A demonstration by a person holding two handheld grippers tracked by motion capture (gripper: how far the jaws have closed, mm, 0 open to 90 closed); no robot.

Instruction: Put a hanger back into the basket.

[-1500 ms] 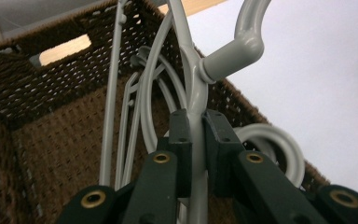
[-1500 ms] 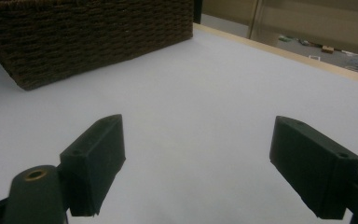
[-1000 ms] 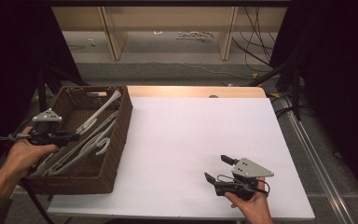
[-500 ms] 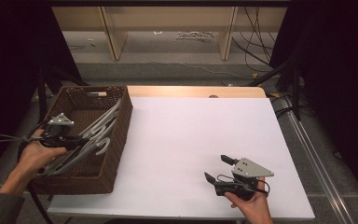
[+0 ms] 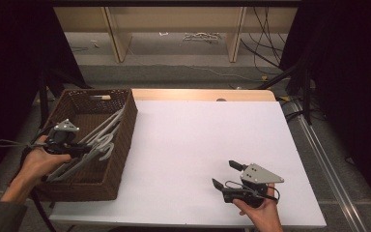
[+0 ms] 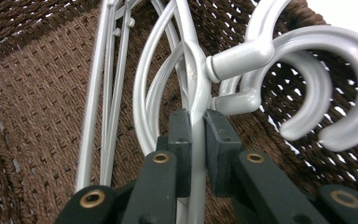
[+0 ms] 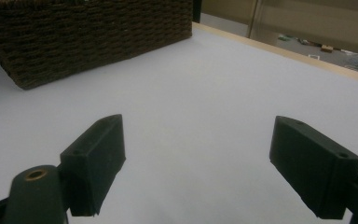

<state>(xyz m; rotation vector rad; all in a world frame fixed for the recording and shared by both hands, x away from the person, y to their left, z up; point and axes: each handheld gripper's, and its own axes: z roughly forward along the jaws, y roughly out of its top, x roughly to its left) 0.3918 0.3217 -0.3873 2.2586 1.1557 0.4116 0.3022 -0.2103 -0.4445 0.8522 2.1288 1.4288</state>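
Observation:
A brown woven basket (image 5: pixel 121 145) stands at the table's left and holds several grey plastic hangers (image 5: pixel 101 137). My left gripper (image 5: pixel 84 150) reaches into the basket from its left side. In the left gripper view its jaws are shut on the neck of one grey hanger (image 6: pixel 196 88), just below the hook (image 6: pixel 307 46). More hangers (image 6: pixel 107 88) lie against the basket's woven floor (image 6: pixel 37 116). My right gripper (image 5: pixel 224 175) rests open near the table's front right edge. Nothing lies between its pads (image 7: pixel 95 154), and the basket (image 7: pixel 88 32) stands far ahead of it.
The white table top (image 5: pixel 198 145) spreads between the basket and the right gripper. A wooden strip (image 5: pixel 203 94) runs along its far edge. Beyond the table are shelf legs and cables (image 5: pixel 200 36) on the floor. Dark curtains flank both sides.
My left gripper has dipped lower into the basket and closed on a hanger's neck. The right gripper has stayed still and open.

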